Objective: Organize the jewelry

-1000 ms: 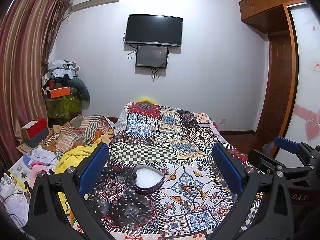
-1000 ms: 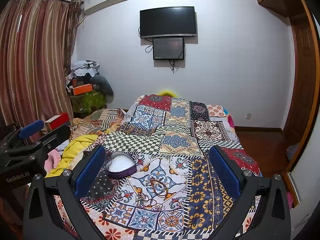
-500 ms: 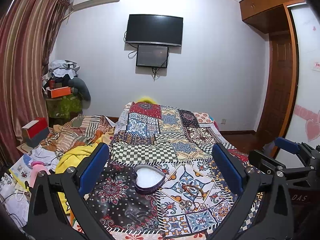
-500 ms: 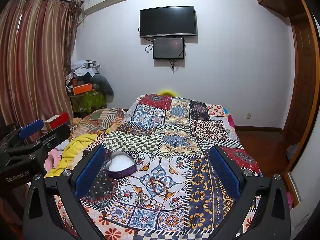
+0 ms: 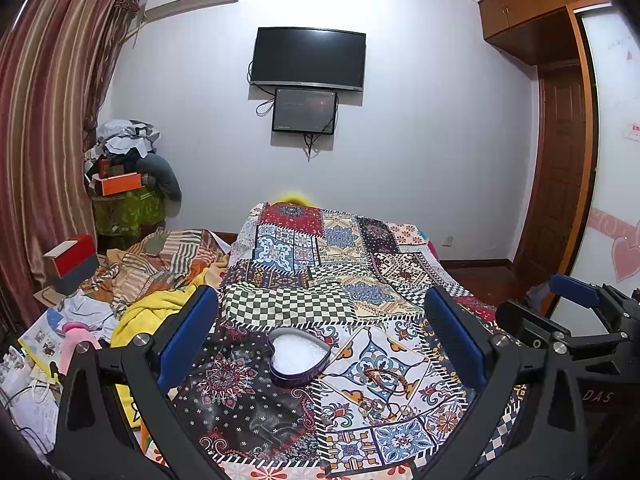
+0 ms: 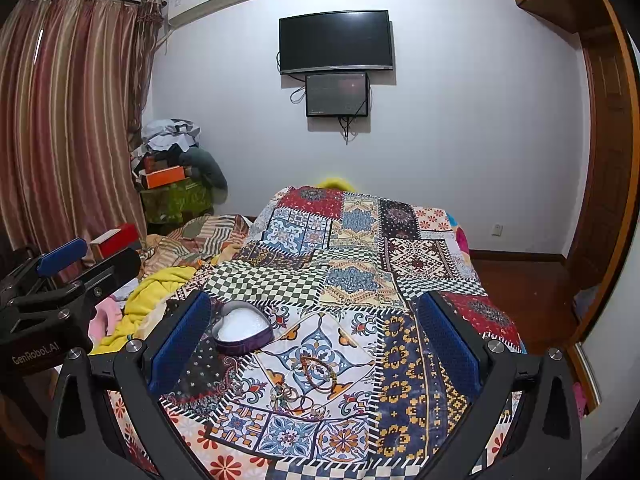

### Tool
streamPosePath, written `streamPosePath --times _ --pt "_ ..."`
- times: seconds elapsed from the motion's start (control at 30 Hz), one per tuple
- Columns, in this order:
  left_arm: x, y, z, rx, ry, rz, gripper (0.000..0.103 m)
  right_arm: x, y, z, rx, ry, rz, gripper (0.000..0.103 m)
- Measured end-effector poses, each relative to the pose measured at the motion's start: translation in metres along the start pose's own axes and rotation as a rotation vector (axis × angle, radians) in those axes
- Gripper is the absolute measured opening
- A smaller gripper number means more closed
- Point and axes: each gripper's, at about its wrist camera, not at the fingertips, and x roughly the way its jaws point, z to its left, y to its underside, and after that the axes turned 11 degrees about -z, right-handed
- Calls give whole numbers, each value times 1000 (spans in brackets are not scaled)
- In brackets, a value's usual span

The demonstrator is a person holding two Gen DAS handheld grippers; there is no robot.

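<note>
Left claw (image 5: 322, 340) unmoved, right claw (image 6: 316, 340) unmoved, both spread

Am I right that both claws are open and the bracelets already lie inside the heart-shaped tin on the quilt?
Not quite. The right wrist view shows the bracelets lying on the quilt beside the heart-shaped tin, which holds only white padding. Both the left claw and right claw are open.

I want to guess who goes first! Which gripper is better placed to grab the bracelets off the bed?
Probably the right gripper. The bracelets lie on the patchwork bedspread between its open fingers, nearly centred. For the left gripper they sit off to the right, while the heart-shaped box is centred.
</note>
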Motion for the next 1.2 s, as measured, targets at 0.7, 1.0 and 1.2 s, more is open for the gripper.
streamPosePath --times 0.7,1.0,1.2 --pt "19 9 1 0 -12 56 103 13 8 -6 1 10 58 103" --pt "53 35 14 -15 -46 191 103 39 38 -18 -24 39 175 103" --pt "76 61 26 -11 -81 288 103 58 64 -30 -19 39 282 103"
